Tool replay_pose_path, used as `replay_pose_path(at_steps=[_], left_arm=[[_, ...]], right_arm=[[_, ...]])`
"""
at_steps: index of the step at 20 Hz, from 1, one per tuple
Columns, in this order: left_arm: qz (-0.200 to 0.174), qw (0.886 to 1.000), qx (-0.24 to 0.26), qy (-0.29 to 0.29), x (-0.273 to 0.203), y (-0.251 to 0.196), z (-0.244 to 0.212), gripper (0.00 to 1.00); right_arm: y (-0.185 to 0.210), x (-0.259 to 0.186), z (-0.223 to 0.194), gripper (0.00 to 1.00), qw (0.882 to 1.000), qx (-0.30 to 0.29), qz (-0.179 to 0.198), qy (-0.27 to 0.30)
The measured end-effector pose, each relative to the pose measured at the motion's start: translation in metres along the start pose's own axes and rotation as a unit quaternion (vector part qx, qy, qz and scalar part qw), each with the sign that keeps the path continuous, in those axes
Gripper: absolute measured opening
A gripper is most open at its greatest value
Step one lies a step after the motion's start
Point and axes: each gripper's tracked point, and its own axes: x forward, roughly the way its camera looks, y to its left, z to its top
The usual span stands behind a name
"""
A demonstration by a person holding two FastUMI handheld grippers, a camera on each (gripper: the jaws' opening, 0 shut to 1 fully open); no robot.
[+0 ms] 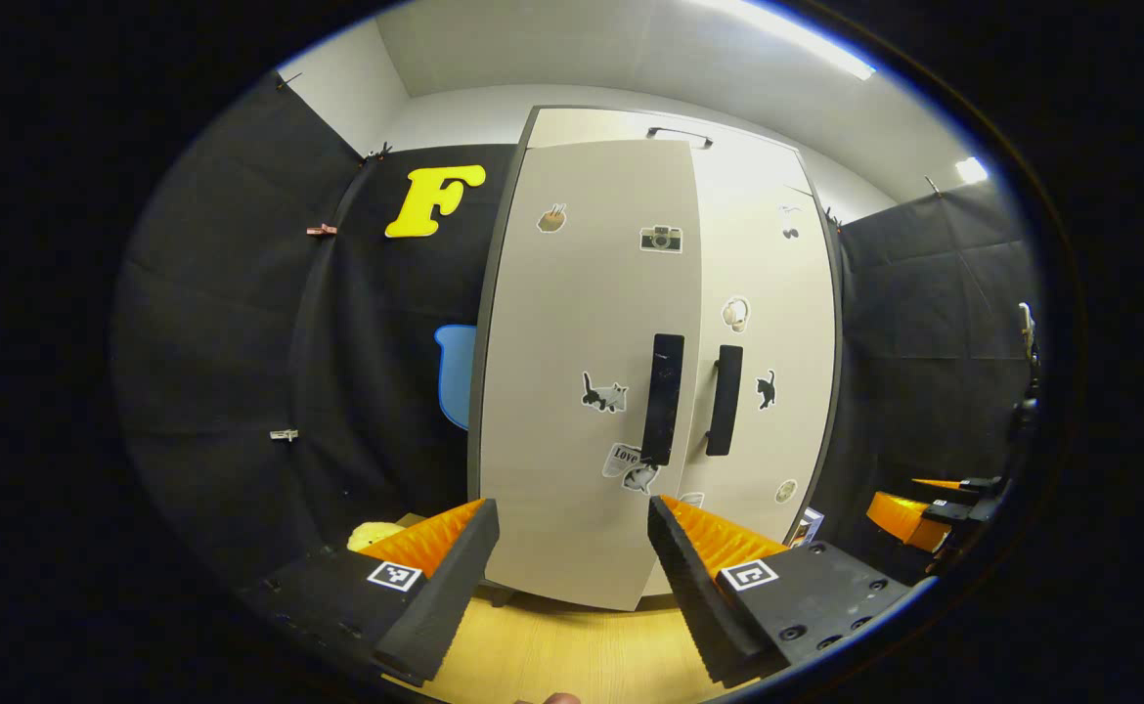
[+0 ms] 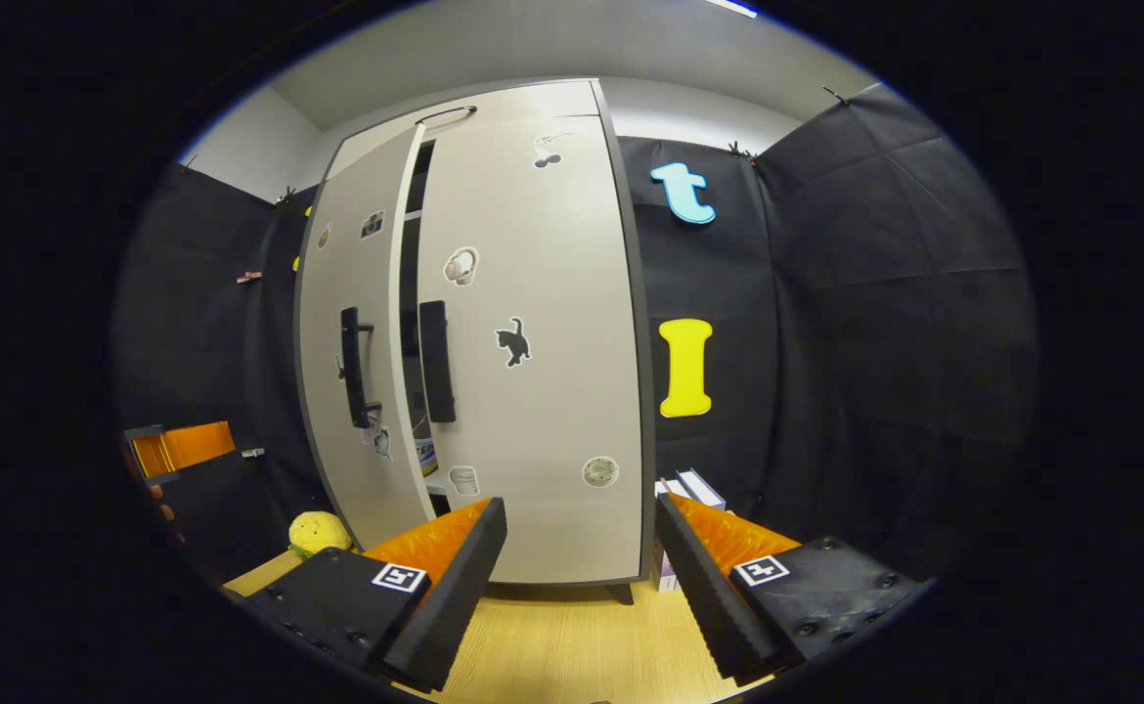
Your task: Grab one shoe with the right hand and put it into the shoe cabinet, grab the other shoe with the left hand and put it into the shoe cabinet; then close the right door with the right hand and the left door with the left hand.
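Both tools hang back from the shoe cabinet (image 1: 631,372), fingers apart and empty: the left tool (image 1: 572,567) faces the left door (image 1: 587,372), the right tool (image 2: 582,577) faces the right door (image 2: 533,342). The right door looks shut; the left door stands slightly ajar, a dark gap showing between the two in the right gripper view. The shoes are probably inside, though the gap is too narrow to tell. The risk: pushing near the left handle (image 1: 663,396) could catch a finger on it, or leave the door unlatched.
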Motion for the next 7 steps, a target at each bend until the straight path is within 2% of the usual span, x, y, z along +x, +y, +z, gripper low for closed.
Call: replay_pose_path(at_steps=[7], left_arm=[[0.001,1.0,0.001,0.02,-0.01,-0.001,-0.02,0.95]], right_arm=[[0.028,-0.007,-0.019,0.98,0.999,0.008,0.029,0.028]])
